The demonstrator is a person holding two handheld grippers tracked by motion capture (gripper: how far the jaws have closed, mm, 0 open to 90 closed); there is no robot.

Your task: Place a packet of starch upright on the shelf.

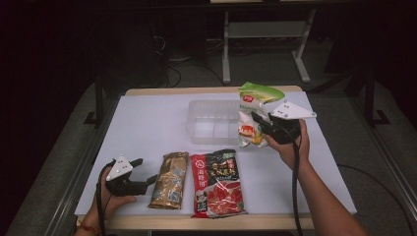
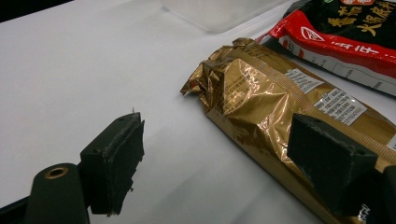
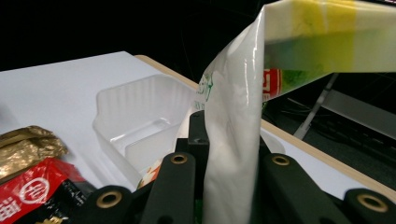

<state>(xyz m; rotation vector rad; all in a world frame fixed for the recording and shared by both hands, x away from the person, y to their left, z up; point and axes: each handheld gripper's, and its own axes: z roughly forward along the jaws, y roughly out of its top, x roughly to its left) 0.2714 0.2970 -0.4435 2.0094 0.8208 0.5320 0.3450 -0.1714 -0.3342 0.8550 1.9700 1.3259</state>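
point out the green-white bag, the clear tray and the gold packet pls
green-white bag (image 1: 252, 120): high view, on its middle panel.
clear tray (image 1: 210, 129): high view, on its floor.
gold packet (image 2: 252, 93): left gripper view, on its crinkled upper face.

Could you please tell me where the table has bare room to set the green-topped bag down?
Free: the white table left of the clear tray, and the strip right of the red packet. Crowded: the front, where the gold packet lies by the left gripper. The right gripper holds the bag.

The right tool clamps an upright white-and-green packet beside the clear plastic tray.
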